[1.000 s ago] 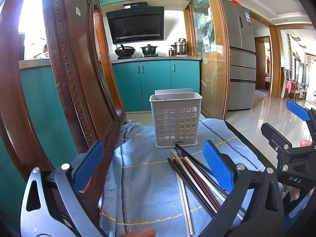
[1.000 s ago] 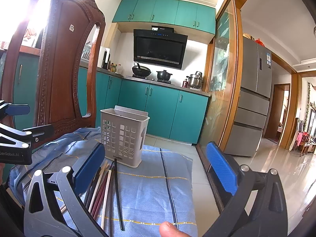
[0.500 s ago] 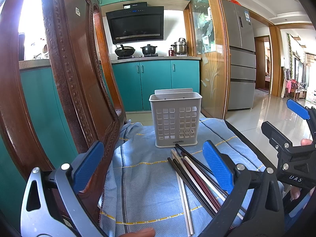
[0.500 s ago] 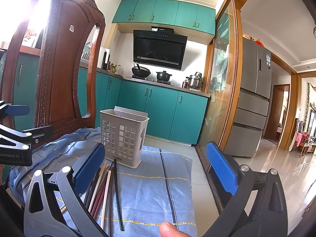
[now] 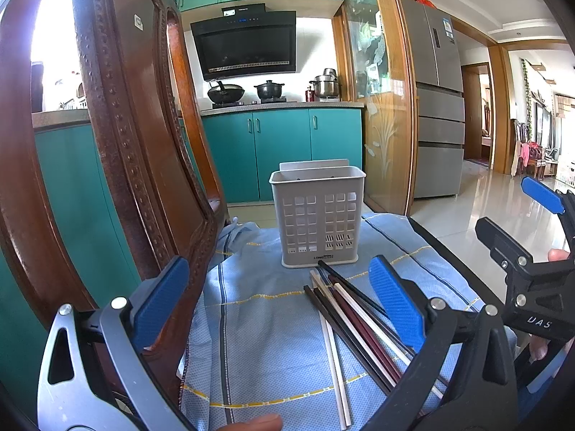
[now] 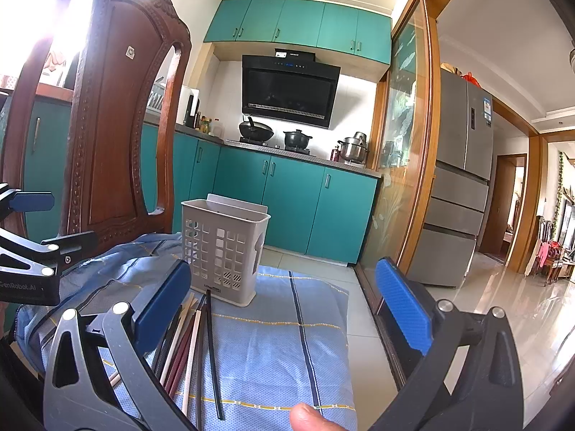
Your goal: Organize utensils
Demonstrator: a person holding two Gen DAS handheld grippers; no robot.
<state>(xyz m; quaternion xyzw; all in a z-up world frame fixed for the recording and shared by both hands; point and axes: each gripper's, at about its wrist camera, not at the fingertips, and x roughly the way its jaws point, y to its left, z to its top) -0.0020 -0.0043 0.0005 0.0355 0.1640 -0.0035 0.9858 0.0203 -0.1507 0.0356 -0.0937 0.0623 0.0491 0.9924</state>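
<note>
A grey slotted utensil holder [image 5: 318, 215] stands upright and looks empty on a blue cloth [image 5: 273, 330]; it also shows in the right wrist view [image 6: 222, 251]. Several chopsticks [image 5: 355, 327], black, dark red and white, lie loose in front of it, also in the right wrist view [image 6: 194, 344]. My left gripper [image 5: 280, 309] is open and empty, low over the cloth, left of the chopsticks. My right gripper [image 6: 284, 309] is open and empty, right of them; it shows at the right edge of the left wrist view [image 5: 532, 237].
A carved wooden chair back [image 5: 136, 165] rises close on the left, also in the right wrist view [image 6: 118, 136]. The cloth's right edge drops to a tiled floor [image 6: 478, 305]. Teal kitchen cabinets [image 5: 280, 151] and a fridge [image 6: 463, 194] stand behind.
</note>
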